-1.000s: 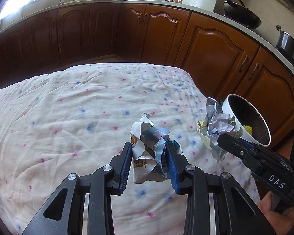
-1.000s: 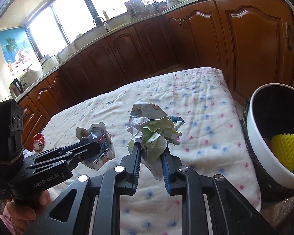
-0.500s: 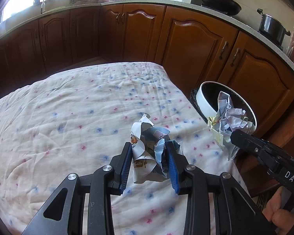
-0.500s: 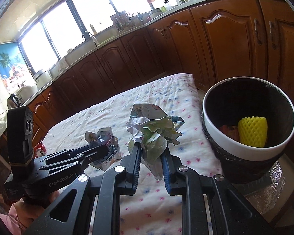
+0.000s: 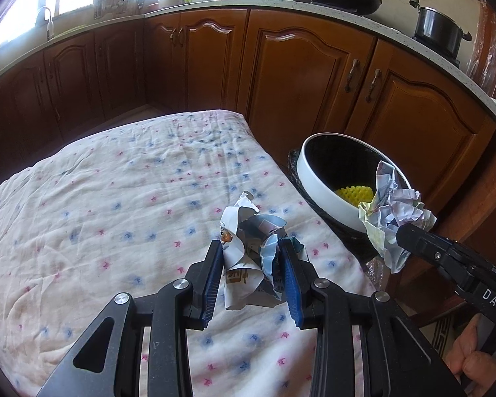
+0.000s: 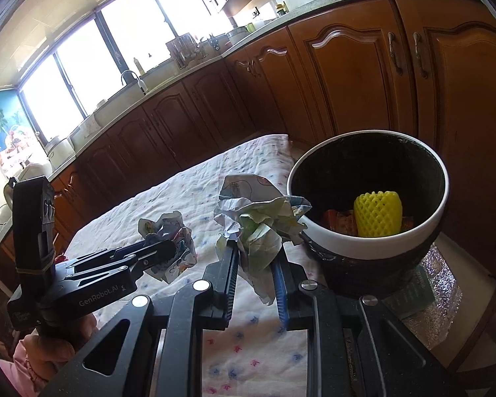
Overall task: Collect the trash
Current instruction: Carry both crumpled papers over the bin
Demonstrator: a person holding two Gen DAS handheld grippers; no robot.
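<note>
Both grippers are pinching crumpled paper. Seen from its own wrist camera, the left gripper (image 5: 250, 266) has its blue-lined jaws pressed against a white-and-grey paper wad (image 5: 253, 254) (some print shows on the lower fold), held above the floral tablecloth (image 5: 115, 198) near the table's right-hand edge. The right gripper (image 6: 255, 263) clamps a second wad (image 6: 261, 221), whitish with pale green and yellow patches, its jaws narrower than the left's; this wad hangs just beside the white rim of the trash bin (image 6: 373, 248), overlapping that rim in the right wrist view. From the left camera the same wad (image 5: 393, 215) sits in front of the bin's (image 5: 320, 195) near rim, with the right gripper's (image 5: 405, 236) black body behind it and a hand (image 5: 476, 367) at the lower right corner.

Inside the dark bin lie a yellow foam fruit net (image 6: 378, 213) and some orange-red scraps (image 6: 339, 220). Brown wooden cabinets (image 5: 307, 76) run behind the table, a black pot (image 5: 438, 31) on the counter above them.
</note>
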